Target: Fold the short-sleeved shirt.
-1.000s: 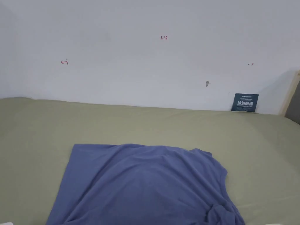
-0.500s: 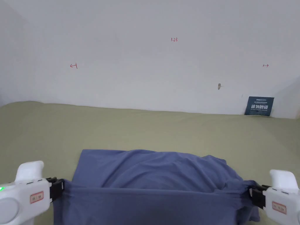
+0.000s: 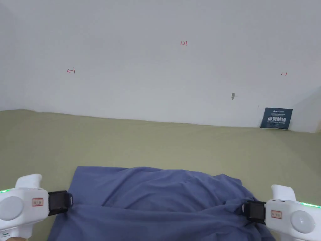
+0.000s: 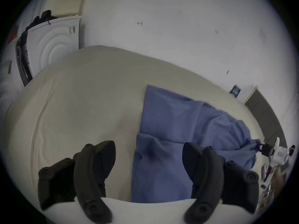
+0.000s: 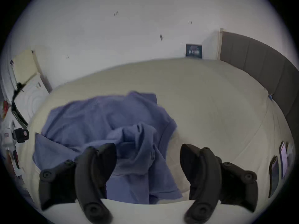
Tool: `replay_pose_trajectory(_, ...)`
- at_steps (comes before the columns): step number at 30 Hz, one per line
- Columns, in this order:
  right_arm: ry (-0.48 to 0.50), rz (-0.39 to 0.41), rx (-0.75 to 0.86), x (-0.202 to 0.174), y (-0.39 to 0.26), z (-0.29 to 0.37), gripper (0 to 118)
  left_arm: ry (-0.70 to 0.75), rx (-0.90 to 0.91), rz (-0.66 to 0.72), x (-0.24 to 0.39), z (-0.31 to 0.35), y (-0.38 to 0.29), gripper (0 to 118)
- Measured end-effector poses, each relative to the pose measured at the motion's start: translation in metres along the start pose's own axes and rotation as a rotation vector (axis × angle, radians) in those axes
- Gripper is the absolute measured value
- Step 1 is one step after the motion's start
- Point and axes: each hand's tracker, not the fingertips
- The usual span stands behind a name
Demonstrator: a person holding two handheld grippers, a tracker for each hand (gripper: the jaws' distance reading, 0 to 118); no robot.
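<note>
A blue short-sleeved shirt (image 3: 156,197) lies rumpled on the olive-green bed (image 3: 156,138), its near part doubled over toward the far side. My left gripper (image 3: 67,200) sits at the shirt's left edge. In the left gripper view its jaws stand wide apart (image 4: 148,148), with the shirt's edge (image 4: 161,162) lying between them, untouched. My right gripper (image 3: 246,211) is at the bunched right side. In the right gripper view its jaws are also wide apart (image 5: 148,148), over a crumpled fold of the shirt (image 5: 137,140).
A white wall (image 3: 156,78) runs along the far side of the bed, with a small dark sign (image 3: 276,118) leaning at its foot. A grey padded headboard (image 5: 258,62) borders the bed's right. A white appliance (image 4: 53,46) stands beyond the left end.
Half a second ago both grippers held the shirt's near edge up and taut. Now the jaws are apart and the fabric has settled onto the bed.
</note>
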Motion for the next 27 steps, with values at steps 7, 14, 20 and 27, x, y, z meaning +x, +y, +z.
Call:
replay_pose_trajectory(7, 0.009, 0.149, 0.118, 0.000, -0.039, 0.106, 67, -0.017, 0.212, -0.198, 0.019, 0.100, -0.048, 32)
replay_pose_trajectory(14, -0.023, 0.189, 0.097, -0.012, -0.124, 0.145, 0, -0.059, 0.170, -0.185, 0.001, 0.133, -0.143, 0)
replay_pose_trajectory(20, -0.021, 0.201, 0.074, -0.016, -0.127, 0.140, 0, -0.006, 0.098, -0.127, -0.019, 0.107, -0.140, 1)
replay_pose_trajectory(27, -0.001, 0.188, 0.068, -0.018, -0.098, 0.112, 0, -0.083, -0.029, -0.076, -0.013, 0.030, -0.082, 95)
